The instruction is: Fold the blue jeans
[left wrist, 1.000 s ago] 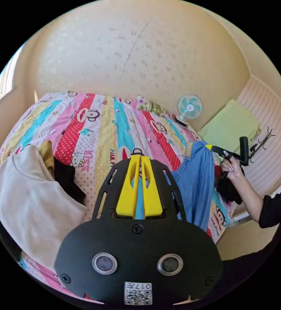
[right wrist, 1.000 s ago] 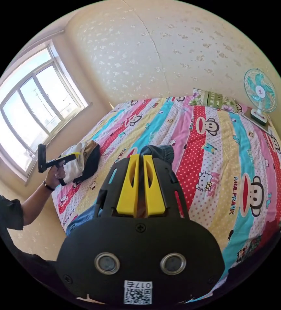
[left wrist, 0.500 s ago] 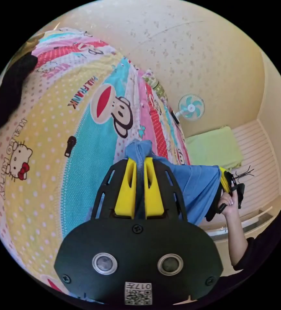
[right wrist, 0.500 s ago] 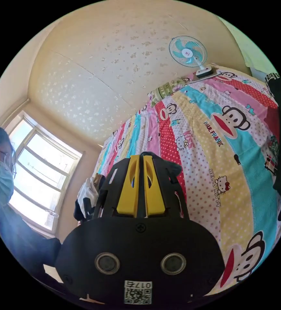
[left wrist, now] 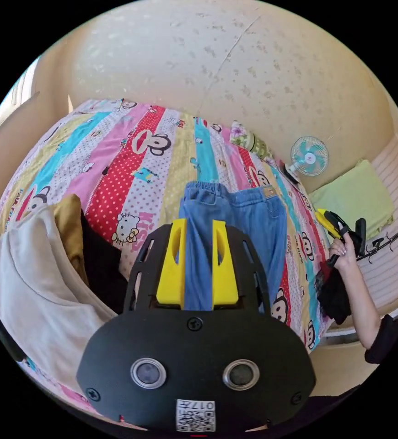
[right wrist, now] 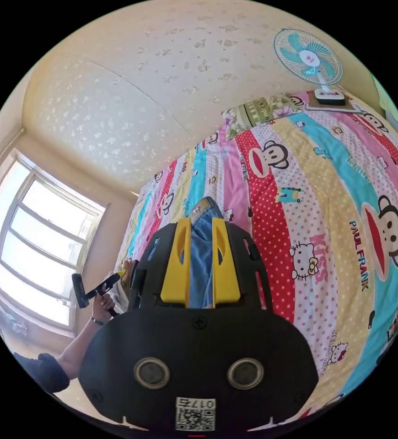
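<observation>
Blue jeans (left wrist: 235, 215) lie flat on the striped cartoon bedspread (left wrist: 130, 169), a fan (left wrist: 309, 157) by the speckled wall. Both tools, left (left wrist: 197, 228) and right (right wrist: 201, 227), hang with jaws apart, gripping nothing

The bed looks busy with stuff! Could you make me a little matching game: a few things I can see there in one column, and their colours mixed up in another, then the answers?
Things:
1. jeans
2. fan
3. shirt at the bed's near edge
4. jaws of the left gripper

Colours:
A. cream
B. yellow
C. blue
D. teal and white

Pairs: 1-C, 2-D, 3-A, 4-B
</observation>
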The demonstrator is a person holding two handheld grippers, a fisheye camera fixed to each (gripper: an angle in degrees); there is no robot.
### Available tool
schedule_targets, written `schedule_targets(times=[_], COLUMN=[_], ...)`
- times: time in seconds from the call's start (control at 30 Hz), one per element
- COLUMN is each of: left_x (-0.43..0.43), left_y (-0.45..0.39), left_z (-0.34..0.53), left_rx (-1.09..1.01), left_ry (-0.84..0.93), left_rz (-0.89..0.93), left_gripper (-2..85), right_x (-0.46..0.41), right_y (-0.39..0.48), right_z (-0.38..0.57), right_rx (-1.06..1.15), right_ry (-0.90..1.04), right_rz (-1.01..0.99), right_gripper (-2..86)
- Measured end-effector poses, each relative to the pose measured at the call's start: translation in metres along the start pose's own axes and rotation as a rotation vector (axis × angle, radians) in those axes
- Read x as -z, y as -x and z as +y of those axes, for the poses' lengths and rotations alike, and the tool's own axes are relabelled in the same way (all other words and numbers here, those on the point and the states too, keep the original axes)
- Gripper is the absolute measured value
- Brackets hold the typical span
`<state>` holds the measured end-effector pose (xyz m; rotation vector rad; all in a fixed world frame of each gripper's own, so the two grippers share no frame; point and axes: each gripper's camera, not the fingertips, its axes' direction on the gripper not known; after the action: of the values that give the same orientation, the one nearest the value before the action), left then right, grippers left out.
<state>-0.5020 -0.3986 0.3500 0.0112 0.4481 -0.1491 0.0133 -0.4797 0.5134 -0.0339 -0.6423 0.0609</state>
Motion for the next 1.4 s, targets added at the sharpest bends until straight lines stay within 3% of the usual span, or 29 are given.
schedule_targets(times=[0.07,0.27,0.33,0.4,0.5,0.6,0.8,0.87,0.93,1.0,1.1,1.27,1.33,1.4], left_x=[0.018,0.038,0.039,0.034,0.029,0.018,0.084,0.093,0.094,0.102,0.107,0.042,0.035,0.052], left_y=[-0.016,-0.121,-0.15,-0.161,-0.159,-0.153,-0.202,-0.222,-0.229,-0.211,-0.179,-0.158,-0.154,-0.144], left_z=[0.057,0.265,0.311,0.349,0.362,0.36,0.363,0.379,0.4,0.419,0.42,0.415,0.416,0.411], left_rx=[-0.061,-0.318,-0.381,-0.285,-0.164,-0.076,-0.108,-0.144,-0.127,-0.006,0.096,0.117,0.145,0.189], left_ry=[-0.013,0.317,0.369,0.396,0.39,0.476,0.39,0.398,0.422,0.397,0.345,0.529,0.54,0.539], left_rz=[0.017,0.188,0.093,-0.173,-0.113,-0.047,0.016,0.121,0.212,0.112,-0.026,-0.076,-0.122,-0.013], left_gripper=[8.4,7.1,6.7,8.5,9.2,4.8,3.1,2.9,1.8,1.5,7.8,11.8,10.5,4.2], right_x=[-0.003,-0.056,-0.089,-0.107,-0.136,-0.118,-0.006,0.019,0.035,0.04,0.053,0.053,0.049,0.047], right_y=[0.022,0.096,0.114,0.119,0.13,0.145,0.123,0.103,0.073,0.054,0.052,0.089,0.113,0.131], right_z=[0.047,0.227,0.28,0.304,0.329,0.324,0.322,0.338,0.365,0.375,0.367,0.359,0.358,0.357], right_rx=[0.089,0.114,0.041,-0.058,-0.138,-0.095,-0.109,-0.087,0.0,-0.011,-0.092,-0.09,-0.042,0.024], right_ry=[0.079,0.472,0.588,0.632,0.725,0.695,0.623,0.619,0.659,0.689,0.616,0.546,0.54,0.537], right_rz=[-0.01,-0.149,-0.109,-0.086,-0.053,0.021,-0.163,-0.041,0.216,0.364,0.404,0.259,0.209,0.159], right_gripper=[8.7,11.0,12.0,12.4,12.2,7.3,3.1,2.7,2.4,2.4,2.5,3.9,5.1,5.7])
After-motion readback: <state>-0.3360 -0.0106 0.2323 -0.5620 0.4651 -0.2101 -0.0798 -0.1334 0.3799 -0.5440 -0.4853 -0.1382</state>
